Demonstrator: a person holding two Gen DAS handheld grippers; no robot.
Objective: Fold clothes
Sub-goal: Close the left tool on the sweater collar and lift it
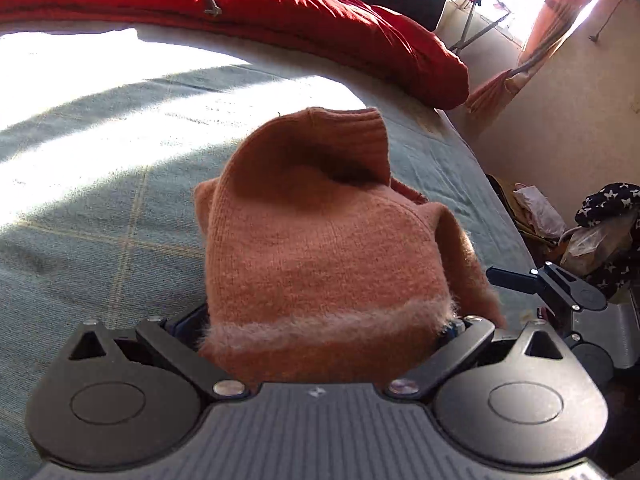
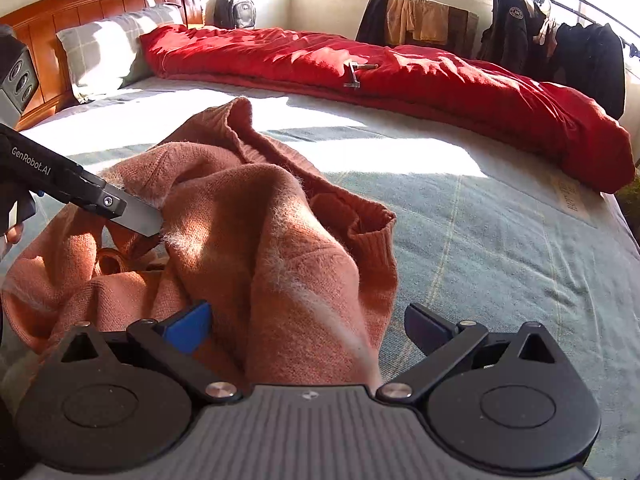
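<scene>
Our left gripper (image 2: 154,226) pinches the soft, floppy rust-orange knitted sweater (image 2: 256,236); our right gripper (image 2: 308,326) gapes around a fold, and we'd grip the ribbed hem.

Sweater (image 2: 256,240): rust-orange knit. Bed sheet (image 2: 500,240): grey-green w/ thin pale check lines. Duvet (image 2: 400,76): plain red; pillow (image 2: 104,48): grey check.

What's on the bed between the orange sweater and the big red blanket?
Nothing: only bare blue-green bedsheet separates sweater and red blanket, seen in the right wrist view.
</scene>
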